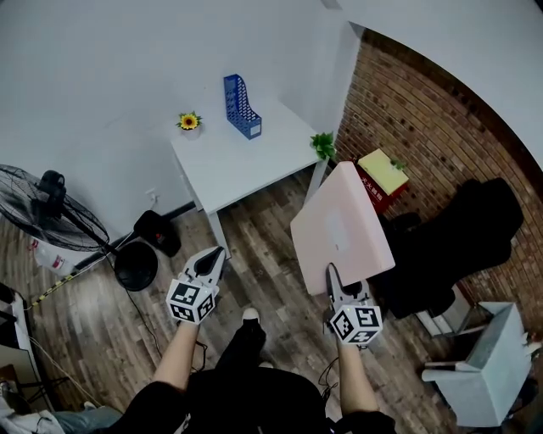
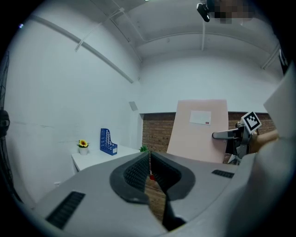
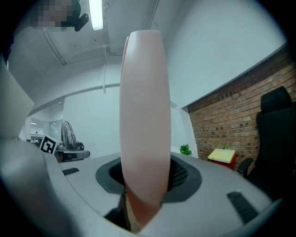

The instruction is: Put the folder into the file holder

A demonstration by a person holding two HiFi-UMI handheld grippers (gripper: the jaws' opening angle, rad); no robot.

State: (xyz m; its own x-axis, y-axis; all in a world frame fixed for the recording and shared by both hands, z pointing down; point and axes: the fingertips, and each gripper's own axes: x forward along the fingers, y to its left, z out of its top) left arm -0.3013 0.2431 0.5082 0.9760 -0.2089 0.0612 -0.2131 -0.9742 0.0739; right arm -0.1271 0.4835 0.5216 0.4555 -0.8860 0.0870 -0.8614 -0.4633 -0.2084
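The thick pale-pink rectangular folder (image 1: 342,227), with a small white label on its face, hangs tilted in the air, its lower edge clamped in the right gripper (image 1: 332,275). The blue slotted plastic file holder (image 1: 242,105) stands upright on the white table (image 1: 246,165), well apart from it.

Pink folder (image 1: 342,227), blue file holder (image 1: 242,106), white table (image 1: 237,161).

White walls (image 1: 102,68), brick wall (image 1: 424,110), wood-plank floor (image 1: 263,225), white table (image 1: 242,161), black floor fan (image 1: 51,212), ceiling tube light (image 3: 97,14)
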